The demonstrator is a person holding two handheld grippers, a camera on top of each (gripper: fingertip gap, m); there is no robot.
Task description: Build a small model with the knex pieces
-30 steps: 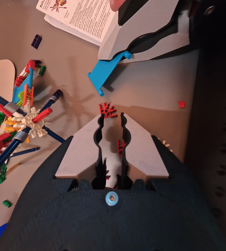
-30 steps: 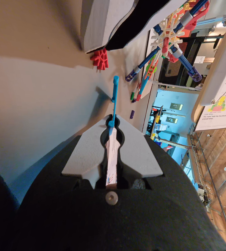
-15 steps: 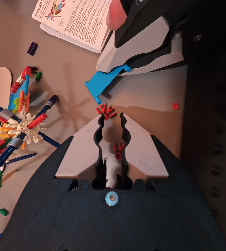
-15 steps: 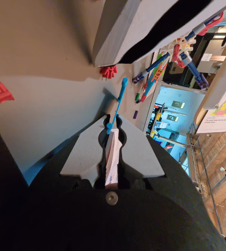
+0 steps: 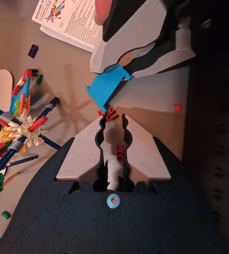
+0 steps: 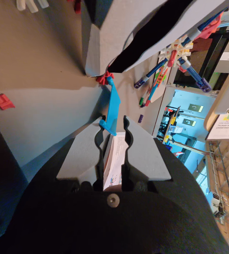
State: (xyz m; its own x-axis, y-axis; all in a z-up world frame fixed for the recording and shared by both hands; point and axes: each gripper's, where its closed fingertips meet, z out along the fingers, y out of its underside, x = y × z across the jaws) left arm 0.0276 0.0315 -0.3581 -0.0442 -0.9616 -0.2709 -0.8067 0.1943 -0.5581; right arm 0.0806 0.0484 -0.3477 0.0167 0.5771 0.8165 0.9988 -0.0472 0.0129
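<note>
Left gripper (image 5: 113,116): jaws parted by a moderate gap, gripping nothing. Just beyond the tips, touching the left-hand one: red snowflake-shaped connector (image 5: 108,114), flat on the grey-brown table (image 5: 70,82). Deeper in the gap, close to the right-hand finger, lying on the table and not pinched: second red connector (image 5: 120,153). Well off to the left of the jaws: rod-and-connector model (image 5: 21,130) with white hub, blue rods and grey sleeves. Off to the right, near the table edge: small red clip (image 5: 177,107).

Right gripper (image 6: 114,118): jaws apart, wider than the piece between them. Blue flat panel (image 6: 113,104) sits in the gap at the tips, tilted, one end peg against the left-hand fingertip; cannot tell whether any real grip is on it. Reaches forward from the tips, far peg touching the red snowflake-shaped connector under the left gripper's tips. From the left wrist view, the same panel pokes out between the right gripper's (image 5: 115,72) spread fingers towards the left jaws.

Behind the right jaws, showing through the gap: printed booklet (image 6: 116,151). Right of the right tips, apart: small purple connector (image 6: 140,118).
</note>
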